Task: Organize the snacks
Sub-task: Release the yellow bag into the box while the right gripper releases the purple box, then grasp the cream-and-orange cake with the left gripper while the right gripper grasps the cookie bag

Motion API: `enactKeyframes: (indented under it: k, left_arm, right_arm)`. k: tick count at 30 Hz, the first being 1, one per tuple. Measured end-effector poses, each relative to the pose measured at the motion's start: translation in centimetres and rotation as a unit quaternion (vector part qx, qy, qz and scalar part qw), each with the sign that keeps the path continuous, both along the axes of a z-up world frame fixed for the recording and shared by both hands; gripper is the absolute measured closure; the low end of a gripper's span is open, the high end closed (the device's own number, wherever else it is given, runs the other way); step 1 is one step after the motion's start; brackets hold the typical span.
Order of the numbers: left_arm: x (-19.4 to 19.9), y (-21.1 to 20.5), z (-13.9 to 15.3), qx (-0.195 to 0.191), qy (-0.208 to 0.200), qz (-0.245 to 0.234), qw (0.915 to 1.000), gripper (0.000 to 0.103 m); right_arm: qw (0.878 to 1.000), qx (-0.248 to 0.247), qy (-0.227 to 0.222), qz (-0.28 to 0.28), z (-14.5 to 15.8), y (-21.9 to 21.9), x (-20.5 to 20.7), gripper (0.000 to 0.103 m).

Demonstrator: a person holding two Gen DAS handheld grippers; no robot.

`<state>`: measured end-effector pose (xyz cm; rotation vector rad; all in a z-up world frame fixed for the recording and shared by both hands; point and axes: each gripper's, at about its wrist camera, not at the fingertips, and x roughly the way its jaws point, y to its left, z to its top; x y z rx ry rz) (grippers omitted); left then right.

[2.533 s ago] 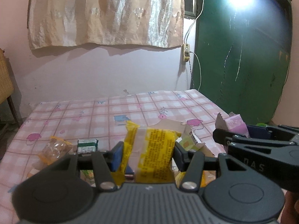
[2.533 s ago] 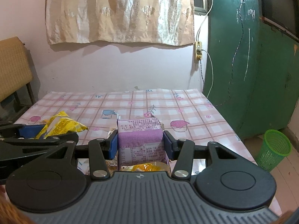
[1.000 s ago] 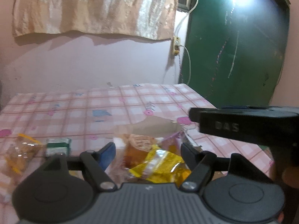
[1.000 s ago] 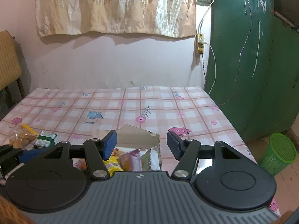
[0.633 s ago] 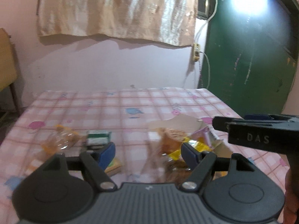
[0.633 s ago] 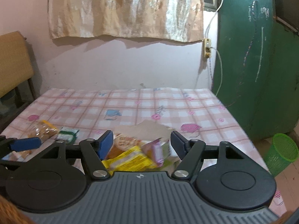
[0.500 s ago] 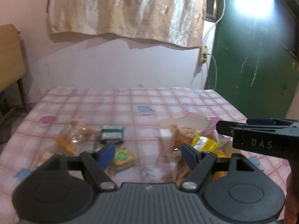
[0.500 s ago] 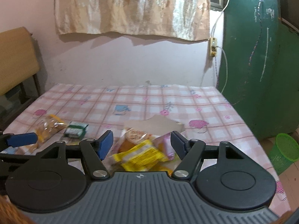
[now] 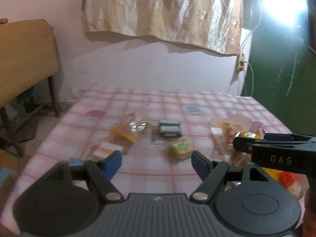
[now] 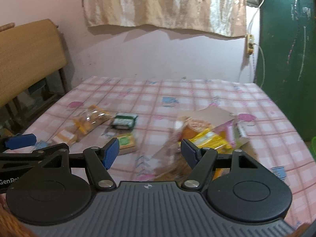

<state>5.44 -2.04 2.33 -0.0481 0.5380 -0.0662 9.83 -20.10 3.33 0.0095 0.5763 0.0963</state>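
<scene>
Loose snacks lie on the pink checked tablecloth (image 9: 177,102): a clear orange bag (image 9: 128,129), a dark green pack (image 9: 170,128), a small green-yellow box (image 9: 180,149) and an orange-white pack (image 9: 107,148). A torn cardboard box (image 10: 215,116) at the right holds a yellow packet (image 10: 209,138), a pink carton (image 10: 227,130) and an orange pack (image 10: 194,127). My left gripper (image 9: 157,163) is open and empty, above the near table edge. My right gripper (image 10: 150,151) is open and empty; it also shows in the left wrist view (image 9: 276,146).
A wooden chair (image 9: 23,59) stands left of the table. A green door (image 10: 286,49) is at the right, with a green bin (image 10: 313,142) by the table's right edge. A curtain (image 9: 164,9) hangs on the back wall.
Both grippers let go of the yellow packet and the pink carton into the box, opened, then pulled back and turned left, bringing the loose snacks into view.
</scene>
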Motion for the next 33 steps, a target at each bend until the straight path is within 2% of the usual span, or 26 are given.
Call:
enactKeyframes:
  k: [8, 16, 18, 22, 29, 33]
  left_arm:
    - [-0.4, 3.4, -1.9, 0.000, 0.018, 0.035, 0.9992, 0.026]
    - [2.3, 6.0, -3.7, 0.011, 0.035, 0.061, 0.9975, 0.025]
    - [3.4, 6.2, -4.1, 0.018, 0.035, 0.060, 0.9974, 0.020]
    - [5.8, 6.7, -5.0, 0.028, 0.038, 0.057, 0.9973, 0.017]
    - [10.1, 5.9, -6.6, 0.064, 0.043, 0.032, 0.9965, 0.016]
    - [11.9, 5.7, -7.3, 0.062, 0.046, 0.023, 0.9968, 0.016]
  right_arm:
    - [0.999, -0.001, 0.020, 0.034, -1.8, 3.5, 0.2, 0.012]
    - [0.999, -0.003, 0.033, 0.042, -3.1, 4.9, 1.4, 0.009]
    - [0.998, -0.004, 0.035, 0.042, -3.3, 4.8, 1.7, 0.008]
    - [0.998, -0.007, 0.040, 0.045, -3.5, 5.4, 2.6, 0.004]
    - [0.998, -0.009, 0.051, 0.036, -4.2, 5.6, 5.5, 0.002]
    - [0.998, -0.005, 0.059, 0.023, -4.7, 5.4, 7.6, 0.000]
